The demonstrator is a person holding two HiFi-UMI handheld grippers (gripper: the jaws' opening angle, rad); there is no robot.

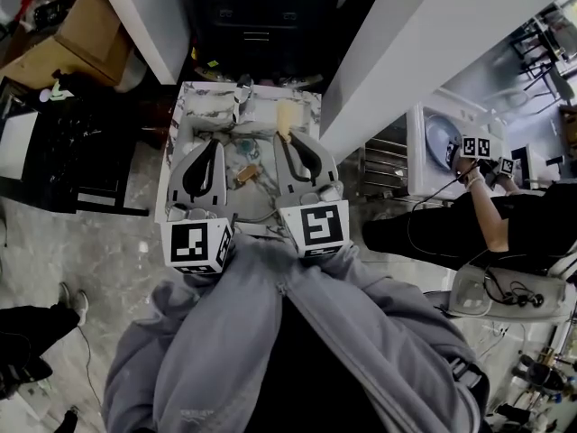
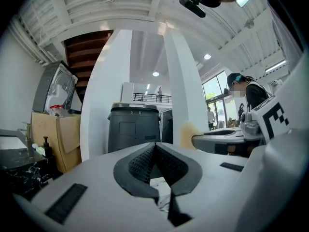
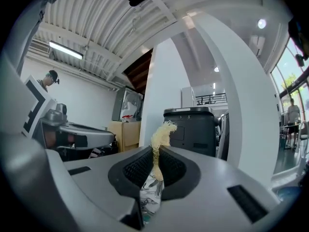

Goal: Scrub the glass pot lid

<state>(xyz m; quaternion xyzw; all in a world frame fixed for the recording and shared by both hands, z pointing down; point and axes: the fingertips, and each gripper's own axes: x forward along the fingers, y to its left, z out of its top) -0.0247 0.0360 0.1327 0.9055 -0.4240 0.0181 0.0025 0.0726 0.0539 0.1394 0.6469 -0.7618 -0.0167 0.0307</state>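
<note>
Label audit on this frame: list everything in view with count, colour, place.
marble-pattern table: 1, white-grey, under both claws
glass pot lid with brown knob: 1, clear, on table between claws, partly hidden
dark grey lidded bin: 1, ahead between columns
white columns: 2, flanking bin
tan cardboard box: 1, upper left
second person: 1, dark clothes, right edge
pale yellow fibrous scrubber: 1, in right claw
grey hoodie: 1, wearer's
left claw: shut, empty
right claw: shut on scrubber

Dark bin (image 2: 133,129); cardboard box (image 2: 54,138)
</note>
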